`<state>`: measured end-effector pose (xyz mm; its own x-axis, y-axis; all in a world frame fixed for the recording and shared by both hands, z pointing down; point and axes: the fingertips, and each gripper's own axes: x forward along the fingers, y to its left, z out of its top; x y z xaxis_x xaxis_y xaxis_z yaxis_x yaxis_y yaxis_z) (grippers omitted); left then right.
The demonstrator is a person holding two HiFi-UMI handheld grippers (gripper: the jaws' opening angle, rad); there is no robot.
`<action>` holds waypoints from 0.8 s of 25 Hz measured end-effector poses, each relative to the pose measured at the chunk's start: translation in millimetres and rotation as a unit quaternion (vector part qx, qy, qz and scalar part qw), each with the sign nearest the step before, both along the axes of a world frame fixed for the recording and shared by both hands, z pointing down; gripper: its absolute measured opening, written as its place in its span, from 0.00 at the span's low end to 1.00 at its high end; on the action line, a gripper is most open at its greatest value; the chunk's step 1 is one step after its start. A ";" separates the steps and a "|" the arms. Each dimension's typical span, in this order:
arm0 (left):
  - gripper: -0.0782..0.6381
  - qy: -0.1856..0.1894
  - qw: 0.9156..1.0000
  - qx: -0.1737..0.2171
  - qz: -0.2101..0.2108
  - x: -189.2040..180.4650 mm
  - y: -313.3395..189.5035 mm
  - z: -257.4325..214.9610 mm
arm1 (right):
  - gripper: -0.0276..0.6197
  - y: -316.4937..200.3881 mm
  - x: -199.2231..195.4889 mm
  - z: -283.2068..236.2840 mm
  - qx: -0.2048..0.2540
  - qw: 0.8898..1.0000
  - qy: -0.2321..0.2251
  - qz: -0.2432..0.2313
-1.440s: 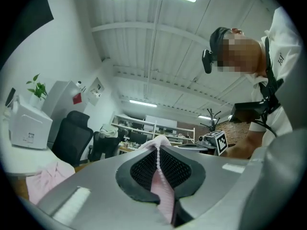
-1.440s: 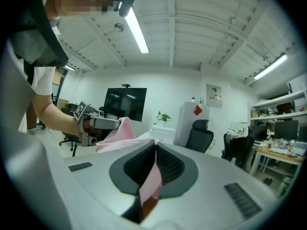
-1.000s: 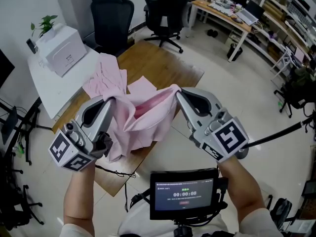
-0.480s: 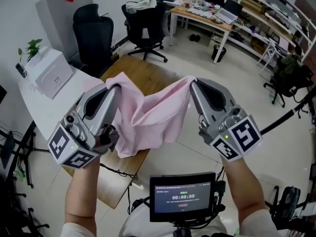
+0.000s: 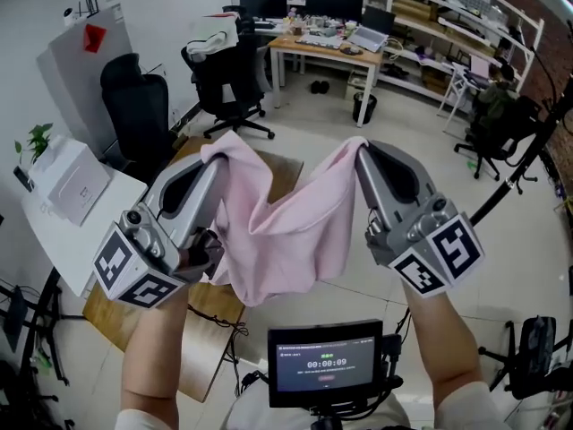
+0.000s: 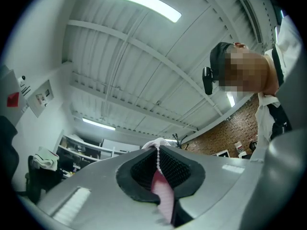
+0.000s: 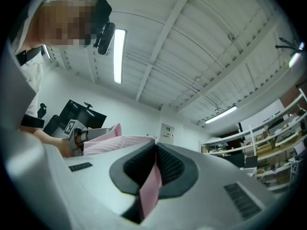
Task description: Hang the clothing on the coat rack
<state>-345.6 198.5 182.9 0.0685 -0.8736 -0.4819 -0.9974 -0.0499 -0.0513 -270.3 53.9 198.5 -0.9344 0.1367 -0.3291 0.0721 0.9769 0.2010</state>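
Note:
A pink garment (image 5: 286,227) hangs in the air between my two grippers in the head view, sagging in the middle. My left gripper (image 5: 211,154) is shut on its left upper edge and my right gripper (image 5: 358,149) is shut on its right upper edge. In the left gripper view a strip of pink cloth (image 6: 162,190) is pinched between the dark pads, tips pointing at the ceiling. The right gripper view shows pink cloth (image 7: 152,185) clamped the same way, with the left gripper (image 7: 79,134) seen at the left. No coat rack is clearly in view.
A wooden table (image 5: 192,316) lies below and left, next to a white desk (image 5: 54,231) with a white box (image 5: 72,179). Black office chairs (image 5: 134,106) stand behind it. Desks with computers (image 5: 331,38) line the back. A small screen (image 5: 324,364) sits near my body.
Both grippers have lifted the pink garment off the wooden table and up. The view has swung toward the room's back, and the table now lies lower left.

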 end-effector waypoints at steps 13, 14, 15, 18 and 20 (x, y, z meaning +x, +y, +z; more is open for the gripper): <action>0.13 -0.008 0.996 0.005 0.084 59.3 -109.1 -28.5 | 0.06 -92.6 89.1 -31.7 0.016 0.996 -0.031 0.083; 0.13 -0.009 0.996 0.007 0.091 65.9 -118.6 -31.2 | 0.06 -100.7 97.3 -33.7 0.018 0.995 -0.033 0.090; 0.13 -0.008 0.995 0.009 0.098 72.3 -127.9 -33.9 | 0.06 -108.6 105.7 -35.9 0.019 0.995 -0.036 0.096; 0.13 0.000 0.993 0.018 0.120 87.7 -154.3 -42.0 | 0.06 -130.9 128.1 -43.8 0.023 0.992 -0.044 0.113; 0.13 0.003 0.991 0.021 0.131 96.8 -171.7 -46.5 | 0.06 -145.4 140.8 -49.3 0.025 0.991 -0.049 0.123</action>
<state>-248.9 26.7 136.4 0.2885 -0.8048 -0.5187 -0.9505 -0.3061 -0.0538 -129.6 -91.5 149.2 -0.9055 -0.0732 -0.4179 -0.1894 0.9512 0.2438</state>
